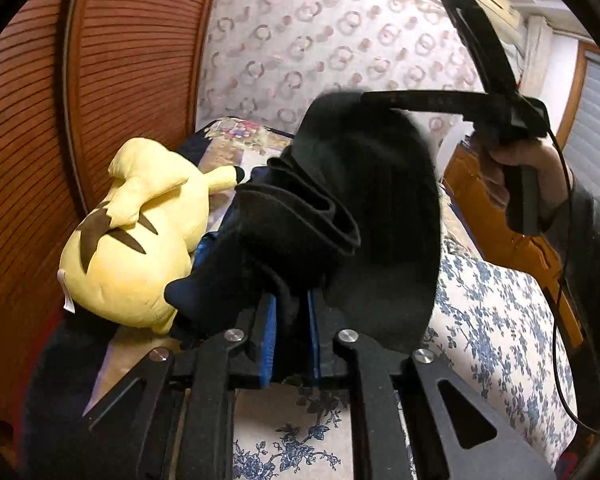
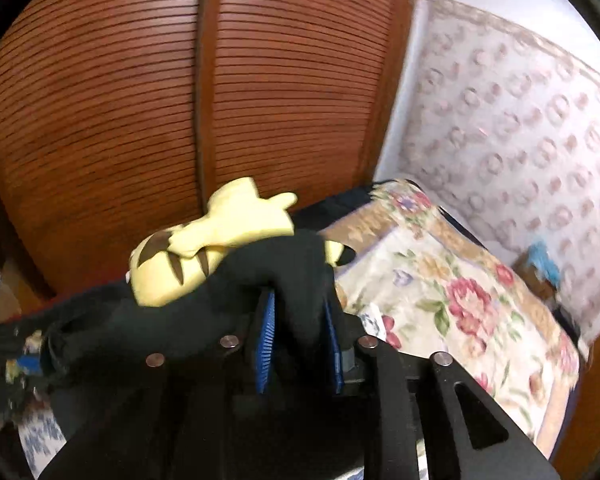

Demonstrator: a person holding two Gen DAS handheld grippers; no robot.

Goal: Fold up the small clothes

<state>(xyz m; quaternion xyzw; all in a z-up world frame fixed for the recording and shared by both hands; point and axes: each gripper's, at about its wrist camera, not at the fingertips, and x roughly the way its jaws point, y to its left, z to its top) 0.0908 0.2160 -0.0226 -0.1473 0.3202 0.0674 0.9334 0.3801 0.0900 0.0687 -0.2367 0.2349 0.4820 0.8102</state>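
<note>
A small black garment (image 1: 360, 208) hangs stretched in the air between my two grippers, above the bed. In the left wrist view my left gripper (image 1: 294, 300) is shut on a bunched lower edge of it, cloth filling the gap between the blue pads (image 1: 269, 332). My right gripper (image 1: 366, 98), held by a hand (image 1: 540, 164) at the upper right, pinches the garment's top edge. In the right wrist view the right gripper (image 2: 300, 304) has black cloth (image 2: 260, 276) draped over and between its blue pads (image 2: 265, 344). The fingertips are hidden by the fabric.
A yellow plush toy (image 1: 132, 240) (image 2: 204, 248) lies on the bed just left of the garment. The bed has a blue-flowered sheet (image 1: 500, 320) and a flowered quilt (image 2: 460, 280). Wooden louvred doors (image 2: 180, 100) stand behind. An orange object (image 1: 512, 236) lies at the right.
</note>
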